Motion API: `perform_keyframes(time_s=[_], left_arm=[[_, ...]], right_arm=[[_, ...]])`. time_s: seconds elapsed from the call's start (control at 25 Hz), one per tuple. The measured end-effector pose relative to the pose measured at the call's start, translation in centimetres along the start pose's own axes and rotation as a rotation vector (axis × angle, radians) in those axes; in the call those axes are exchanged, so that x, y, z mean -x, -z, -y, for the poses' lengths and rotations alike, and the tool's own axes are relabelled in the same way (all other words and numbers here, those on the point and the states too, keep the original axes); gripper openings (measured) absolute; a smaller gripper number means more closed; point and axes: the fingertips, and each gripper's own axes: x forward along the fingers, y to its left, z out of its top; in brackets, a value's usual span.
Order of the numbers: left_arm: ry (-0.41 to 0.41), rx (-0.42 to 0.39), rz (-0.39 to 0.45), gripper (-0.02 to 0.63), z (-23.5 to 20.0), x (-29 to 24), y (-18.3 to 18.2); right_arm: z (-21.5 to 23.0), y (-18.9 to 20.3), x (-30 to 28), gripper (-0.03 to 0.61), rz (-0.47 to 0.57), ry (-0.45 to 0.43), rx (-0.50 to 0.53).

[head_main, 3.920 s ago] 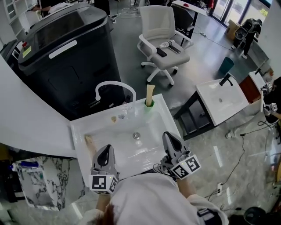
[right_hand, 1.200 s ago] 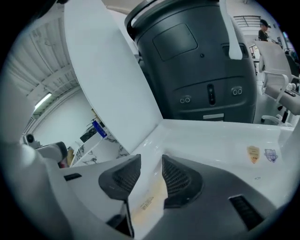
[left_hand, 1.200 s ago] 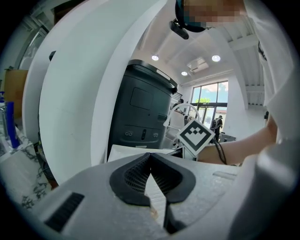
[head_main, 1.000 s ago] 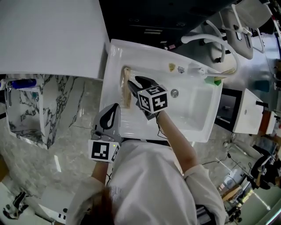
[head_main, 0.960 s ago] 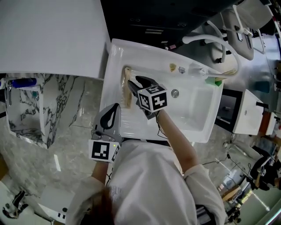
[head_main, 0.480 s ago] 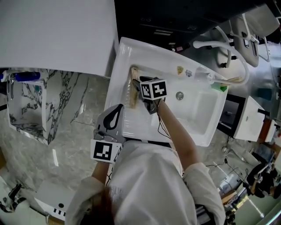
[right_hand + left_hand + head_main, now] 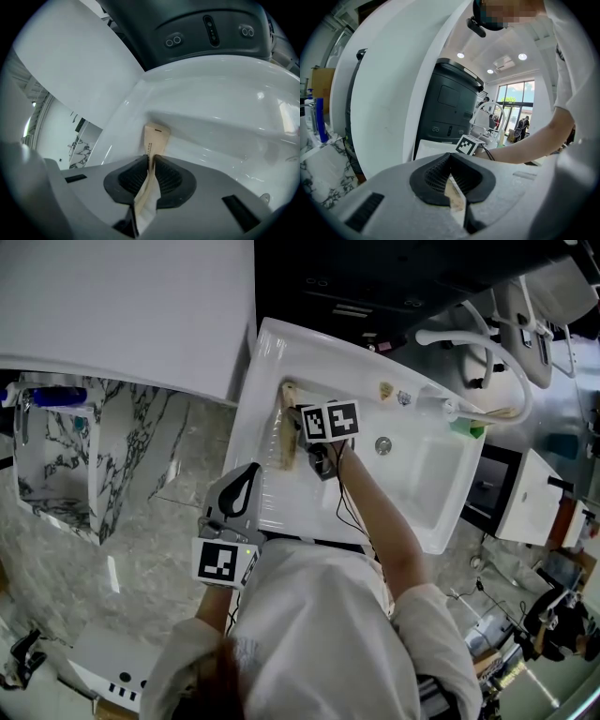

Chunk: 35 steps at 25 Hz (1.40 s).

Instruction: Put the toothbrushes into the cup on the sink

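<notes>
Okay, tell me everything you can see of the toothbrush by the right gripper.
The toothbrush is a flat, pale tan stick, bamboo by its look, with small dark print and a squared end. It lies along the sink's left ledge, with the right gripper's jaws closing on its sides. Bristles aren't visible.

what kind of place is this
Likely a lab or office test space, not a home bathroom: a freestanding sink, a second sink unit nearby, and a large black machine behind.

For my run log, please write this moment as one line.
phase: grasp | right gripper: fingers closing around toothbrush on sink ledge | left gripper: fingers together | green cup: across basin
</notes>
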Motion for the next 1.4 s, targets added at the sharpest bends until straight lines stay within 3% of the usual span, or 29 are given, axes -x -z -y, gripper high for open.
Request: perform_keyframes(time_s=[0.2,0.56,1.0,1.4], left_arm=[[0.009,-0.005,0.001,0.013,0.5,0.0,-0.1],[0.070,-0.043,0.012,0.013,3.5,-0.6,-1.0],[0.164,-0.107,0.016,0.012,8.3,-1.9,-1.3],[0.240,-0.135,0.027,0.012,13.8,-3.2,-2.0]], right_arm=[[-0.7,-0.9,1.7,0.029,0.093,-0.047,-0.027],[-2.9,-4.2,9.3,0.020,0.443,-0.189,-0.042],[-3.5,-3.9,21.5,0.020,0.833,-0.248,0.015],[-0.5,-1.9,33.1,0.020,1.134,-0.131,0.063]])
